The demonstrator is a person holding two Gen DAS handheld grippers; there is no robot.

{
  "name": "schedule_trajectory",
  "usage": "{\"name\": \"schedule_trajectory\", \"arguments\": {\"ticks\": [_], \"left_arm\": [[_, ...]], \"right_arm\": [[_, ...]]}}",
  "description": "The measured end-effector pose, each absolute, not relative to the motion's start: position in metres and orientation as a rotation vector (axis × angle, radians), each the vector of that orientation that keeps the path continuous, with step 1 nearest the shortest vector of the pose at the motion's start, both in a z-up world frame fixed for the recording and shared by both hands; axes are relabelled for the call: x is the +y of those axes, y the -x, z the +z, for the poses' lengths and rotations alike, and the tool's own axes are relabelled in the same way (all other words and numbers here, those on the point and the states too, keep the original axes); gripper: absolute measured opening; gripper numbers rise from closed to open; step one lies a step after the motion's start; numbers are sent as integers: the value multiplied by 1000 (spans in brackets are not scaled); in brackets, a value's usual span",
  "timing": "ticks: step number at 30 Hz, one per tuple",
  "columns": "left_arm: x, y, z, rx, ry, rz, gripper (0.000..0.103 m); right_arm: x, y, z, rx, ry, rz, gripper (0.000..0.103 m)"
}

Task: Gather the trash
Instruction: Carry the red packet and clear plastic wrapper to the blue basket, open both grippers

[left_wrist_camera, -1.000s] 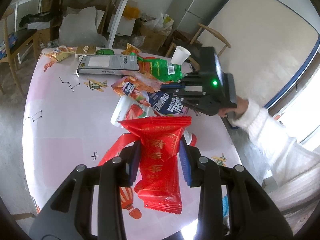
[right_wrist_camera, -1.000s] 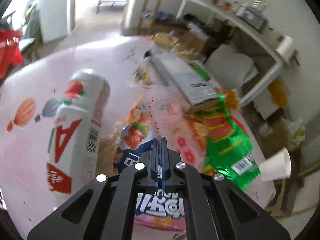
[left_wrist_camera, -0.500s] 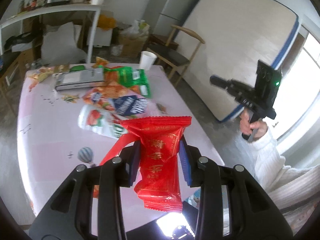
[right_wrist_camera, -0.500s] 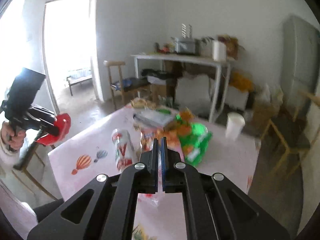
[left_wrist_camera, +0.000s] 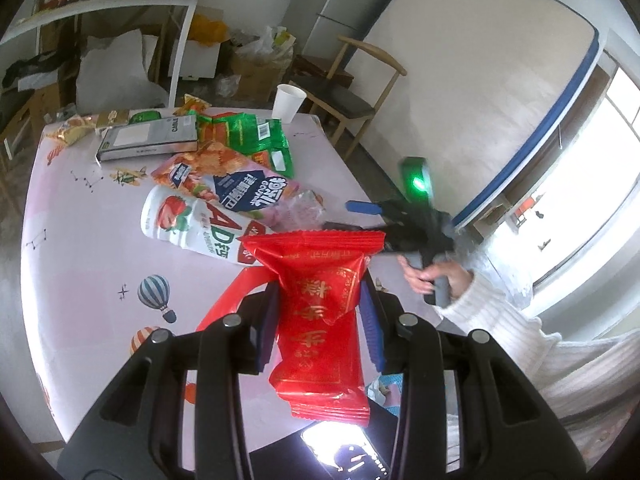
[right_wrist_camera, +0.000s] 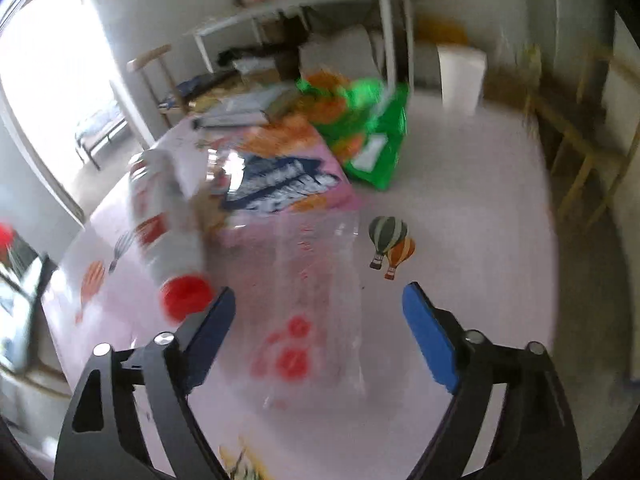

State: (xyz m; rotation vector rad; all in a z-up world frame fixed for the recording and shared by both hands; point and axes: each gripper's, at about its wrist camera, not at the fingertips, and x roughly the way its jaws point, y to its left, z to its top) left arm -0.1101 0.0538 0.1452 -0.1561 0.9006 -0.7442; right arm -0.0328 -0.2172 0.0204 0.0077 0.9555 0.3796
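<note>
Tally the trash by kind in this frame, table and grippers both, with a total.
Wrappers and snack bags: 5, namely red wrapper, green bag, blue-labelled bag, clear wrapper, small packet
Bottles: 1, yogurt bottle
Cups: 1, paper cup
Boxes: 1, grey box
Total: 8

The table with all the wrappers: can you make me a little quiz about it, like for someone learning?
1. True or false: the left tool is clamped on a red snack packet.
2. What lies on the table just ahead of the right tool, whose jaws are opening with nothing pressed between them?
A. a clear plastic wrapper
B. a spoon
C. a book
3. Fill in: the white paper cup stands at the table's far ____.

Key
1. True
2. A
3. edge
</note>
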Motion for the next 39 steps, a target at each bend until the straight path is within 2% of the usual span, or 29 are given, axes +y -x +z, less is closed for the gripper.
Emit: {"name": "schedule_trajectory", "arguments": {"ticks": [2, 4, 5, 6, 7, 8, 10, 12, 17, 21, 26, 30, 34, 39], "left_arm": [[56, 105, 142, 907, 165, -739, 35], [58, 101, 139, 913, 173, -734, 35], [60, 100, 137, 916, 178, -731, 35], [61, 99, 135, 920, 184, -727, 35], [62, 98, 135, 922, 188, -725, 35], [63, 98, 133, 925, 191, -720, 35], [65, 98, 132, 932, 196, -710, 35], [65, 101, 133, 934, 198, -707, 35], [51, 117, 140, 928, 177, -739, 35], [22, 137, 144, 922, 150, -826, 35], [-21, 158, 144, 932, 118, -936, 35], [-51, 178, 144, 941, 75, -995, 35], [-69, 194, 142, 959, 51, -1023, 35], [-80, 211, 139, 980, 13, -1028, 35]], "right_arm": [[-220, 11, 5, 1037, -132, 424, 85], [-220, 5, -1, 1014, -202, 500, 87], [-218, 5, -3, 1009, -206, 519, 83], [-215, 7, -5, 994, -195, 508, 60], [-213, 10, -5, 995, -180, 501, 44], [-211, 13, -7, 1007, -169, 493, 23], [-218, 24, -8, 1007, -218, 457, 12], [-231, 41, -3, 964, -266, 409, 7], [-288, 107, 26, 834, -528, 395, 4], [-339, 225, 62, 637, -629, 302, 4], [-380, 361, 58, 587, -732, 123, 4], [-384, 435, 7, 668, -860, 21, 4], [-382, 476, -102, 823, -1024, -96, 4], [-376, 466, -243, 1030, -1073, -209, 4]]}}
